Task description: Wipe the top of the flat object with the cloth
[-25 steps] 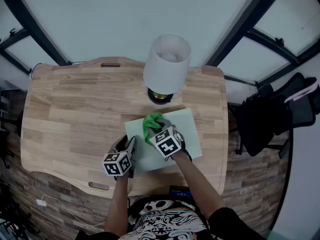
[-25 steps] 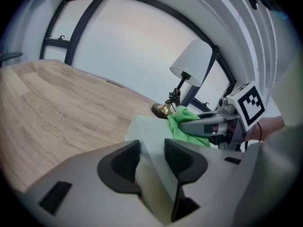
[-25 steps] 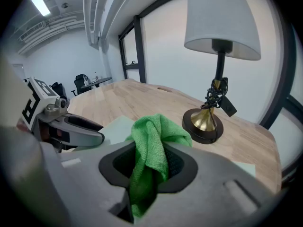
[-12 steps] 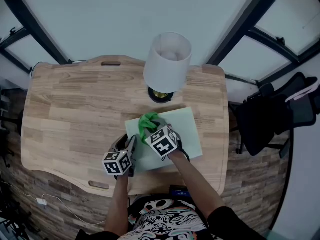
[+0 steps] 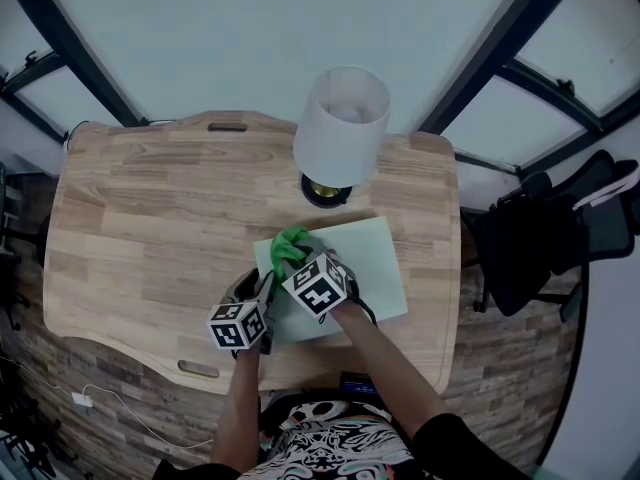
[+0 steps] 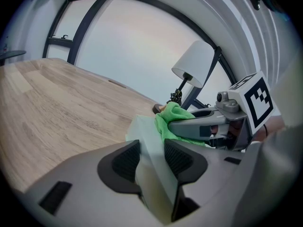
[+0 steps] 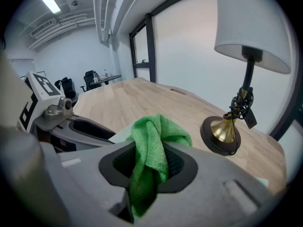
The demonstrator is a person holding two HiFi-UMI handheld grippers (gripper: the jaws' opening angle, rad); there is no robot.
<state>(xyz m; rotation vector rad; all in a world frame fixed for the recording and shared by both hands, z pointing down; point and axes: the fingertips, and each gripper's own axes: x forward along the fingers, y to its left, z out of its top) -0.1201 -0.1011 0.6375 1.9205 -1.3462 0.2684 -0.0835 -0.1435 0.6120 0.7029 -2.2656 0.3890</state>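
On the board (image 5: 375,258), cloth (image 7: 154,138) in right tongs (image 7: 150,168)

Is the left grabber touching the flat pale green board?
Touching. The left gripper view shows the left gripper with both jaws closed on the edge of the flat board, with no gap on either side.

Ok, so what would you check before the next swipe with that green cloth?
1. Cloth held in right claw: ok, jaws shut on it.
2. Board held by left claw: ok, jaws shut on its near edge.
3. Cloth over board: ok, at its far left corner.
4. Lamp out of the way: ok, its base stands just beyond the board.
5. Board clean yet: cannot tell.
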